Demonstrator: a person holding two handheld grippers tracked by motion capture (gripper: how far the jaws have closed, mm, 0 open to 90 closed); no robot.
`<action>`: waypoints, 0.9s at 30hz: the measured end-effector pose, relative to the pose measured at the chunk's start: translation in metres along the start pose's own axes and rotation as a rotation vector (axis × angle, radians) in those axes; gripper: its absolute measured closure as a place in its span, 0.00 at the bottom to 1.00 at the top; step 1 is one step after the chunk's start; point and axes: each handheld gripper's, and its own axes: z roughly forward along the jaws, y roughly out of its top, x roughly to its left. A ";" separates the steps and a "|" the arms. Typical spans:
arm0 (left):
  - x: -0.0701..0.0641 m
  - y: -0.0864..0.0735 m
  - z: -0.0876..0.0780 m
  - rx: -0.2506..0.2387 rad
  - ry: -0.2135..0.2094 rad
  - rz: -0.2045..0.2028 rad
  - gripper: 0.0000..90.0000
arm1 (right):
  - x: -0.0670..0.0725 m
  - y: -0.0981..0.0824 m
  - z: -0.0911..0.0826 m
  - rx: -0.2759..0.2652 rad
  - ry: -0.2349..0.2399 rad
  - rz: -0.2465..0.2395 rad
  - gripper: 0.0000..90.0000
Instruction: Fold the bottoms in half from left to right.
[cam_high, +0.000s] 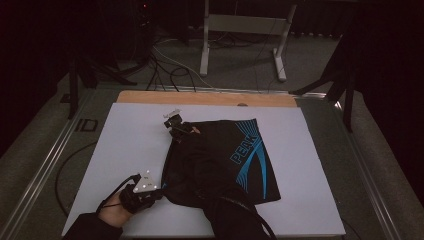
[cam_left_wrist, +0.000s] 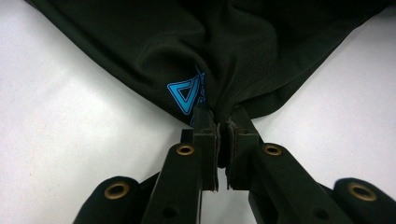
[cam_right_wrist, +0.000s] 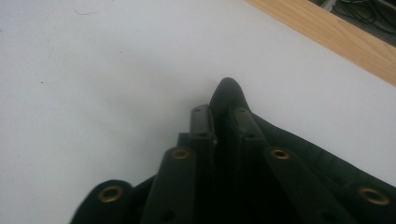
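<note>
Shorts (cam_high: 220, 160) lie lengthwise on my white table (cam_high: 125, 145), my left gripper (cam_high: 161, 190) clamped on the near corner, my right gripper (cam_high: 181, 131) clamped on the far corner.

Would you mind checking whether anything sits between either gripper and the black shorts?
Nothing visible does. The left gripper already pinches a bunched edge of the black shorts, and the right gripper is closed on a far corner of them.

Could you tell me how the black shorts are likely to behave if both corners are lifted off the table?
The black shorts will probably sag: the fabric bunches into folds where the left hand-held gripper pinches it. They look thin and light. The smooth knit might slip from the right hand-held gripper, which grips only a corner tip.
</note>
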 end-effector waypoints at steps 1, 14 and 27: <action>0.000 0.000 0.000 -0.001 0.000 -0.001 0.96 | -0.002 0.000 0.000 -0.003 0.005 -0.004 0.94; -0.004 0.010 0.000 -0.007 -0.012 0.010 0.96 | -0.012 0.004 -0.016 -0.039 0.025 0.017 0.96; -0.010 0.023 -0.005 -0.025 -0.038 0.031 0.96 | -0.022 0.005 -0.034 -0.073 0.025 -0.003 0.96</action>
